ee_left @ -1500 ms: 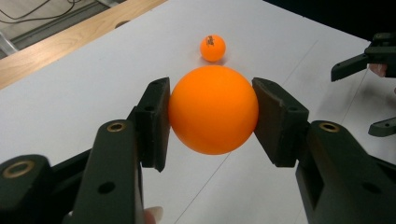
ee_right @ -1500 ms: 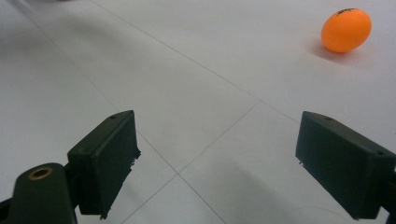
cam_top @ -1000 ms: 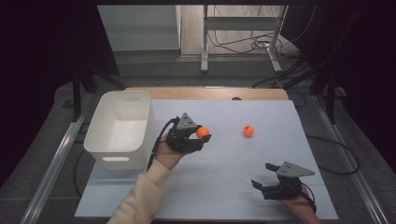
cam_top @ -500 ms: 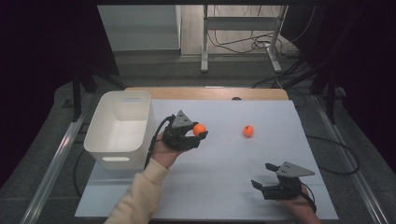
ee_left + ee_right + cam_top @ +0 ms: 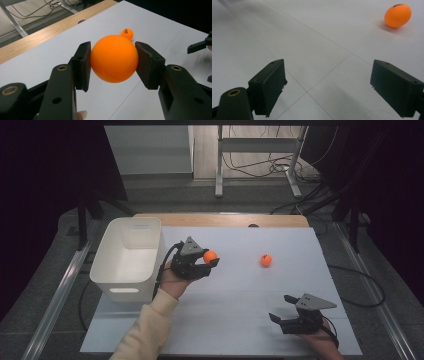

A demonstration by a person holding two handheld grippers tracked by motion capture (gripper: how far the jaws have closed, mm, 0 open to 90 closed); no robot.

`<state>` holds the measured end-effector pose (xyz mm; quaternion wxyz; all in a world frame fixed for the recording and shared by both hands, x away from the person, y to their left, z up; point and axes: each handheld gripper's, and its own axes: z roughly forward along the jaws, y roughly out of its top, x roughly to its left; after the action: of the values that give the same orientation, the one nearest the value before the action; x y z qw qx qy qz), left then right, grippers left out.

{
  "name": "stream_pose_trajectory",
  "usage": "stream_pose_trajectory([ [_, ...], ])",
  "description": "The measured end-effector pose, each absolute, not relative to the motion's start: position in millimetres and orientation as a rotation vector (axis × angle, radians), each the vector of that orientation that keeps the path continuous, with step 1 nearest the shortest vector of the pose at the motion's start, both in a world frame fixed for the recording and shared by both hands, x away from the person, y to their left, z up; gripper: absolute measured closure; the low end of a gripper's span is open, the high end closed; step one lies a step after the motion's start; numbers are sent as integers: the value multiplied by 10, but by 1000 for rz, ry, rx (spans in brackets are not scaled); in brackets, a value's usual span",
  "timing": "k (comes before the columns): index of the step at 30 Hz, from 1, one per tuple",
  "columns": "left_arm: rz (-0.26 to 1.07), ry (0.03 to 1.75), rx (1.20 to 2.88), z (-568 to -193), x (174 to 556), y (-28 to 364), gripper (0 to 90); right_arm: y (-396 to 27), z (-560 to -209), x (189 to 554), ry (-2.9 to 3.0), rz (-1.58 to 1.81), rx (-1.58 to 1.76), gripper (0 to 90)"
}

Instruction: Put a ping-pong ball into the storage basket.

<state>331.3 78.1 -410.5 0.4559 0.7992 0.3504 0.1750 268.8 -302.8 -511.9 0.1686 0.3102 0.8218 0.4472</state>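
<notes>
Black jaws, near right: right gripper (image 5: 295,319) spread wide, empty, resting low by the near edge of the pale grey tabletop (image 5: 240,330).
Held ball: left gripper (image 5: 206,261) clenched on the smooth orange plastic ball (image 5: 114,58), lifted just right of the white plastic bin (image 5: 129,257).
Grip risk: pads (image 5: 82,65) meet the round ball at two small spots; a tilt or jolt could squirt it out short of the bin.
Loose ball, farther right: second small orange ball (image 5: 266,260) lies free; a knock would likely roll it off.
</notes>
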Motion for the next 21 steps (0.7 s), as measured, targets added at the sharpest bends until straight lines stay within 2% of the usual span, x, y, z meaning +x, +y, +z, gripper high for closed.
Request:
stream_pose_trajectory([
  [21,443,885,1957,-4108,3303,887,496,-3024,-5121,2686,2335,1276,879,135],
])
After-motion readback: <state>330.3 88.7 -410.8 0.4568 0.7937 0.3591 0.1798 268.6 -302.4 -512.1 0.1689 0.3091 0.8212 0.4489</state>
